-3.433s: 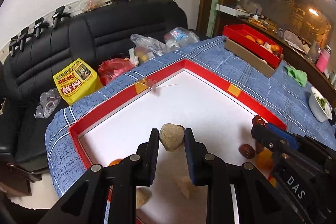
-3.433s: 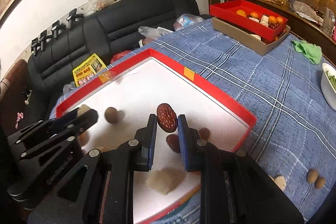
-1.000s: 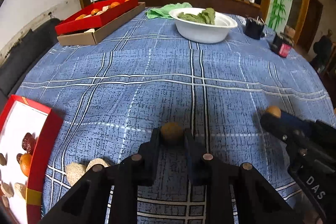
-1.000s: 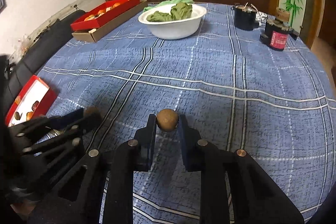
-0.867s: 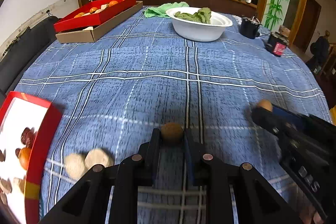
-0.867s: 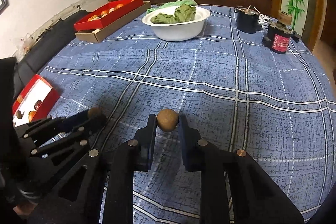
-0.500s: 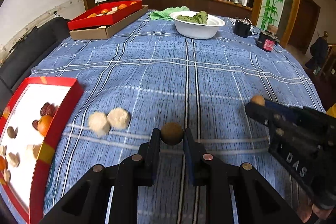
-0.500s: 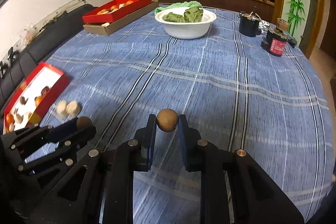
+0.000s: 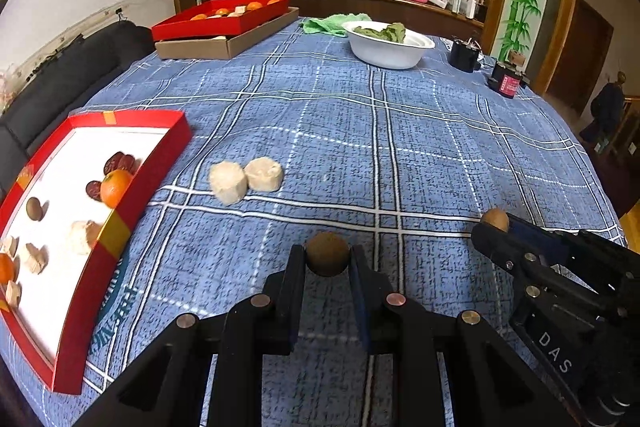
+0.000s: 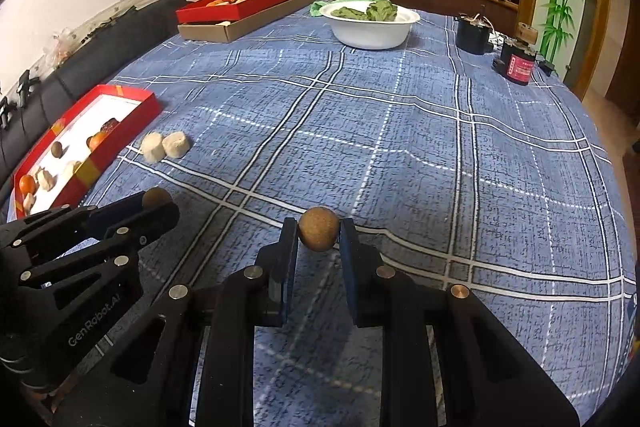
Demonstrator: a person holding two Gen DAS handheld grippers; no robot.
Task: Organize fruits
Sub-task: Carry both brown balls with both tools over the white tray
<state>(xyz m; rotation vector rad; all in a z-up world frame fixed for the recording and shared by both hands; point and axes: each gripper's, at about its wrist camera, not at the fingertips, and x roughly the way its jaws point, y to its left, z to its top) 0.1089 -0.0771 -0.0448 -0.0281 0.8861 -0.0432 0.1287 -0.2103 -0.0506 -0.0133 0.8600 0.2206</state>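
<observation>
Both tongs are clenched on small round brown fruits – the left tongs (image 9: 327,259) pinch one fruit (image 9: 327,253) right at the tips, the right tongs (image 10: 319,235) another (image 10: 318,228), both above the blue-checked bench (image 9: 400,131). Risk here – such shallow tip grips could let a fruit squirt out and roll off before reaching the red tray (image 9: 160,155) at the left

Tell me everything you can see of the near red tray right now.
The near red tray is a shallow box with red walls, yellow tape patches and a white floor, lying flat at the left edge of the blue checked tablecloth. Inside lie oranges, dark red dates, one brown round fruit and pale chunks. Two pale chunks sit just outside it. Neither claw touches it.
</observation>
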